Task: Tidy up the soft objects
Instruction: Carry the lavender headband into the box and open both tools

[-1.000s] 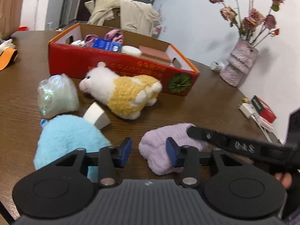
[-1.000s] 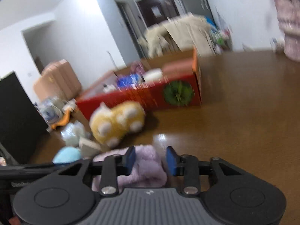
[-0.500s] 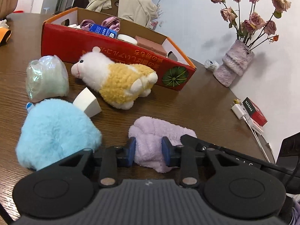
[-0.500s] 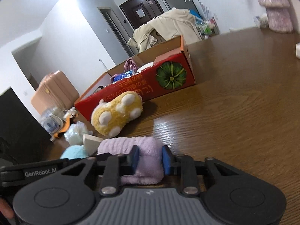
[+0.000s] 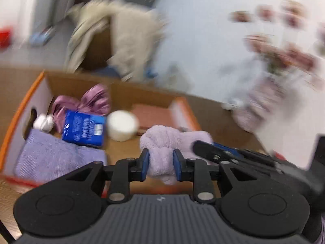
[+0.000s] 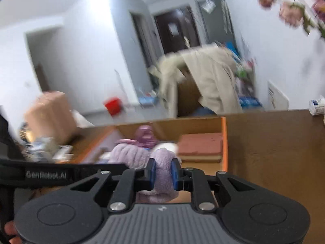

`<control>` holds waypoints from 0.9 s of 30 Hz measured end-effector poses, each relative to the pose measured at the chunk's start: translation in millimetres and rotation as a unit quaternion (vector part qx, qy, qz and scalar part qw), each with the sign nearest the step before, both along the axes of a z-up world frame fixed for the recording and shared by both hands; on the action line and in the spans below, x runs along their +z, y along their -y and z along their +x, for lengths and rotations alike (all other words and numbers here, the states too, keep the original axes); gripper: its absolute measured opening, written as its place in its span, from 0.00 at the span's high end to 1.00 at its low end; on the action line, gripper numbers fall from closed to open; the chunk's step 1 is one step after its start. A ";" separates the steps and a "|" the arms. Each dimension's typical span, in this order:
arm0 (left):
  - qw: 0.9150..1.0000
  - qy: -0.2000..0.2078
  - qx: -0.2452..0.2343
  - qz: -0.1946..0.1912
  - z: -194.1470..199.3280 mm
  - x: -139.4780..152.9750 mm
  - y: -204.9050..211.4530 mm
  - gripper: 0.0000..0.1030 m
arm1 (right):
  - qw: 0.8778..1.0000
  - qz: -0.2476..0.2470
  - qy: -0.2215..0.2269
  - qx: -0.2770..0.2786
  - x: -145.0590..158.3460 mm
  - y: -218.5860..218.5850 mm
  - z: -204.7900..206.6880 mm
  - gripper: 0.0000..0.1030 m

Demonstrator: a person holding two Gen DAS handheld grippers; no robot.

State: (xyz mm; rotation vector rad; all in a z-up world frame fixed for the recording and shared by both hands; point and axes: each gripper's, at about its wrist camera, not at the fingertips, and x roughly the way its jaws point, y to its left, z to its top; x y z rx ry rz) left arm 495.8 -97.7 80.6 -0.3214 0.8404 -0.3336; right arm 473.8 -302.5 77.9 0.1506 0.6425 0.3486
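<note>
- The left tongs (image 5: 159, 163) are closed on one end of a fluffy lilac cloth (image 5: 162, 142), its pile bulging between the blue pads.
- The right tongs (image 6: 163, 173) are clamped on the other end of the same cloth (image 6: 162, 170), the pads squeezing it narrow.
- The cloth hangs between the two tongs above the open cardboard box (image 5: 22, 109), over the right half of the box.
- Inside the box, a folded purple towel (image 5: 54, 156) lies at the near left corner, with a blue packet (image 5: 84, 129) just behind it.
- A white round thing (image 5: 122, 125) sits beside the packet, near the middle of the box.
- A pink-brown block (image 6: 201, 145) lies at the right end of the box.
- The box rests on a brown wooden surface (image 6: 274, 152).
- Both views are blurred.
</note>
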 end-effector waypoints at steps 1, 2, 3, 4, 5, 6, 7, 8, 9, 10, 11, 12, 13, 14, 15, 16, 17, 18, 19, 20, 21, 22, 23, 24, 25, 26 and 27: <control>1.000 -0.022 0.001 0.007 21.0 -11.6 3.2 0.78 | 1.000 -0.006 -0.010 -0.006 -7.6 -2.0 17.8 0.84; 0.999 -0.037 0.009 0.008 36.9 -22.3 3.1 0.84 | 1.000 -0.020 -0.019 -0.013 -15.3 -5.1 34.8 0.84; 0.998 -0.050 0.025 0.001 52.3 -33.2 3.1 0.86 | 0.999 -0.035 -0.027 -0.017 -22.6 -9.3 49.0 0.84; 0.998 -0.056 0.021 -0.003 62.6 -39.9 5.4 0.86 | 0.998 -0.056 -0.024 -0.022 -28.0 -12.8 57.5 0.84; 0.998 -0.065 0.009 0.000 73.5 -46.7 10.5 0.86 | 0.995 -0.088 -0.026 -0.033 -33.7 -19.2 66.9 0.84; 0.998 -0.069 0.003 0.004 79.7 -51.2 13.9 0.85 | 0.993 -0.107 -0.034 -0.041 -39.1 -21.6 72.7 0.80; 0.998 -0.063 0.005 0.010 80.9 -52.8 15.3 0.81 | 0.991 -0.117 -0.038 -0.045 -42.9 -21.7 76.1 0.79; 0.998 -0.055 0.008 0.012 79.7 -51.6 14.6 0.74 | 0.990 -0.128 -0.029 -0.047 -44.5 -22.7 74.5 0.79; 0.999 -0.040 0.002 0.010 76.5 -48.1 12.3 0.69 | 0.988 -0.143 -0.019 -0.050 -44.4 -24.6 72.3 0.76; 1.000 -0.027 -0.006 0.008 73.4 -45.2 9.2 0.65 | 0.987 -0.153 -0.007 -0.048 -43.8 -26.5 68.9 0.76; 1.000 -0.011 -0.012 0.011 67.9 -38.7 4.8 0.57 | 0.987 -0.157 0.000 -0.047 -43.1 -28.1 66.3 0.70; 1.000 0.002 -0.018 0.015 62.4 -32.3 1.5 0.54 | 0.987 -0.156 0.005 -0.041 -40.8 -28.7 63.6 0.62; 0.999 0.015 -0.023 0.018 58.6 -26.2 -1.6 0.53 | 0.988 -0.152 0.010 -0.036 -36.2 -28.2 60.7 0.60; 0.999 0.030 -0.028 0.021 51.3 -17.9 -6.1 0.53 | 0.988 -0.150 0.014 -0.037 -29.6 -27.6 59.3 0.59; 0.998 0.042 -0.030 0.023 44.0 -10.3 -10.3 0.51 | 0.988 -0.146 0.023 -0.037 -20.7 -23.0 53.1 0.59; 0.998 0.052 -0.026 0.028 35.1 -0.5 -17.5 0.49 | 0.989 -0.143 0.032 -0.035 -12.2 -21.0 48.7 0.59; 0.997 0.060 -0.022 0.033 28.2 9.2 -20.5 0.45 | 0.989 -0.137 0.039 -0.034 -2.5 -18.2 43.1 0.59; 0.997 0.070 -0.016 0.041 17.3 19.2 -28.4 0.42 | 0.990 -0.130 0.044 -0.030 8.4 -15.6 36.9 0.58; 0.996 0.077 -0.014 0.047 9.8 27.3 -34.3 0.40 | 0.991 -0.122 0.047 -0.025 17.0 -12.1 30.5 0.57; 0.995 0.085 -0.014 0.053 0.0 34.6 -40.0 0.39 | 0.992 -0.111 0.052 -0.022 26.5 -7.1 21.8 0.53; 0.994 0.094 -0.011 0.061 -13.7 43.4 -48.7 0.34 | 0.993 -0.100 0.054 -0.019 33.3 -2.1 13.6 0.47; 0.992 0.102 -0.005 0.069 -25.7 50.2 -55.5 0.31 | 0.994 -0.090 0.054 -0.017 39.5 3.4 4.7 0.45; 0.991 0.108 0.003 0.078 -37.6 56.3 -61.4 0.26 | 0.995 -0.081 0.056 -0.017 46.0 8.7 -6.9 0.45; 0.990 0.113 0.010 0.086 -51.4 62.7 -68.7 0.25 | 0.995 -0.080 0.058 -0.018 51.2 12.9 -17.6 0.44; 0.989 0.117 0.014 0.093 -62.5 68.1 -73.0 0.24 | 0.995 -0.081 0.062 -0.019 56.2 16.7 -29.1 0.44; 0.987 0.121 0.016 0.100 -74.8 72.6 -80.0 0.23 | 0.994 -0.082 0.069 -0.023 61.5 20.4 -44.0 0.43; 0.986 0.127 0.021 0.107 -89.8 77.3 -87.0 0.21 | 0.994 -0.081 0.075 -0.026 66.5 22.8 -56.7 0.40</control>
